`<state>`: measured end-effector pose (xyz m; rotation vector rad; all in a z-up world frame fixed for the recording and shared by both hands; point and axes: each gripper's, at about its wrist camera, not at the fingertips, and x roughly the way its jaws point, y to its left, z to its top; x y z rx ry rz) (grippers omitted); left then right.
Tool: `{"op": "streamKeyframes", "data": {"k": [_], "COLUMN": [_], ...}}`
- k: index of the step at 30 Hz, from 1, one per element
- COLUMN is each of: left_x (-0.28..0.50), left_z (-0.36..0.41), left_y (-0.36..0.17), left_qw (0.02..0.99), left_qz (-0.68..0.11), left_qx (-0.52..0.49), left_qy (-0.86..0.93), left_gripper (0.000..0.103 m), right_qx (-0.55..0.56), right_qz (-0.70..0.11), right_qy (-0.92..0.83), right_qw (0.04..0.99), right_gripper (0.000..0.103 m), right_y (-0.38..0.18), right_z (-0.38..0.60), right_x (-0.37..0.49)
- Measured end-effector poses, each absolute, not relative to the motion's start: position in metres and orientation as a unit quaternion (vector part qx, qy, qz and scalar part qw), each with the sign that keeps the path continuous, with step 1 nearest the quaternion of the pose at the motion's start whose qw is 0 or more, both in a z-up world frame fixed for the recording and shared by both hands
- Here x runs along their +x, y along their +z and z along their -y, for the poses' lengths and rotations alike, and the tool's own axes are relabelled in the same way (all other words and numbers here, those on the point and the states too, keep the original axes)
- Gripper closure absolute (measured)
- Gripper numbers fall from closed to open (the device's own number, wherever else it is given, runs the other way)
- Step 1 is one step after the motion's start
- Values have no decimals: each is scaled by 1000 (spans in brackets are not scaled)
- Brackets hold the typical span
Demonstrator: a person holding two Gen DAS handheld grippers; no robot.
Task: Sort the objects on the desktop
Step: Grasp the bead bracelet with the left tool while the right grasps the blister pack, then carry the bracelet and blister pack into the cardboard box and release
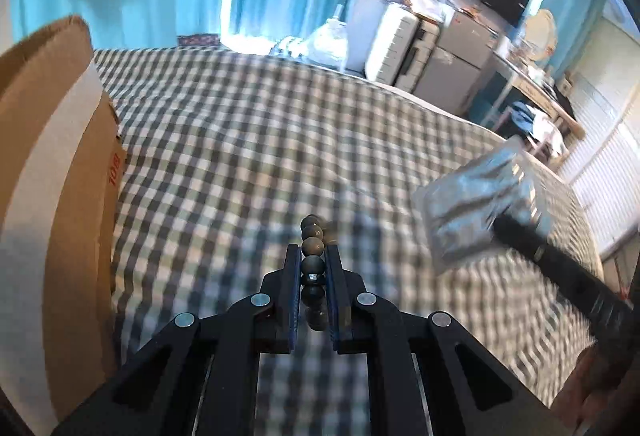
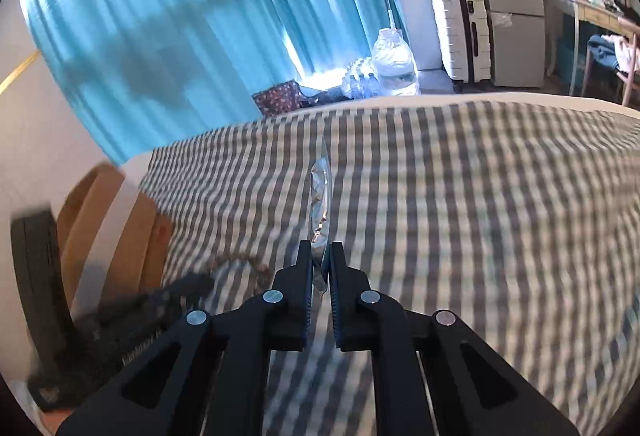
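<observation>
My left gripper (image 1: 313,250) is shut on a string of dark round beads (image 1: 312,265), held above the checked bed cover (image 1: 248,140). My right gripper (image 2: 321,249) is shut on a clear plastic packet with silvery contents (image 2: 321,204), seen edge-on and held upright above the cover. The same packet (image 1: 476,196) shows in the left wrist view at the right, at the tip of the blurred right gripper (image 1: 498,226). The left gripper (image 2: 168,296) shows blurred at the lower left of the right wrist view.
A brown cardboard box with white tape (image 1: 52,172) stands at the left on the bed; it also shows in the right wrist view (image 2: 116,224). Beyond the bed are blue curtains (image 2: 168,16), water bottles (image 2: 394,64), a white suitcase (image 2: 464,32), a small fridge (image 2: 516,32).
</observation>
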<state>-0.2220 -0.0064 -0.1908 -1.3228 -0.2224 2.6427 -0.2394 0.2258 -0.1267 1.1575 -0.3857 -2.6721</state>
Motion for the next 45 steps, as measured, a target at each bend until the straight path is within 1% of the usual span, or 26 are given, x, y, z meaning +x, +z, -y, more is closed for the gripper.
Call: {"op": "streamKeyframes", "data": {"k": [6, 12, 15, 21, 28, 32, 37, 45], "left_x": [-187, -151, -124, -98, -77, -62, -54, -54], "left_z": [-4, -13, -12, -24, -22, -8, 17, 78], "left_y": [-156, -125, -110, -80, -31, -4, 19, 41], "left_qw": [93, 93, 102, 107, 99, 101, 80, 47], "left_qz": [51, 35, 33, 33, 33, 37, 44, 45], "left_qx": [-437, -427, -420, -405, -357, -330, -306, -290], "left_qy": [893, 899, 901, 907, 928, 938, 948, 955], "left_gripper": [92, 92, 92, 92, 92, 92, 92, 92], "right_qx": [410, 397, 392, 372, 341, 325, 304, 297], "right_qz": [122, 82, 87, 95, 87, 79, 63, 39], "right_qy": [-899, -909, -911, -919, -931, -937, -943, -940], "right_qw": [99, 94, 96, 91, 93, 99, 116, 161], "right_gripper": [96, 96, 96, 96, 96, 96, 96, 96], "right_y": [-114, -85, -75, -45, -4, 16, 37, 52], "right_z": [-214, -198, -195, -195, -181, -165, -133, -71], "right_x": [-186, -134, -110, -77, -50, -39, -30, -32]}}
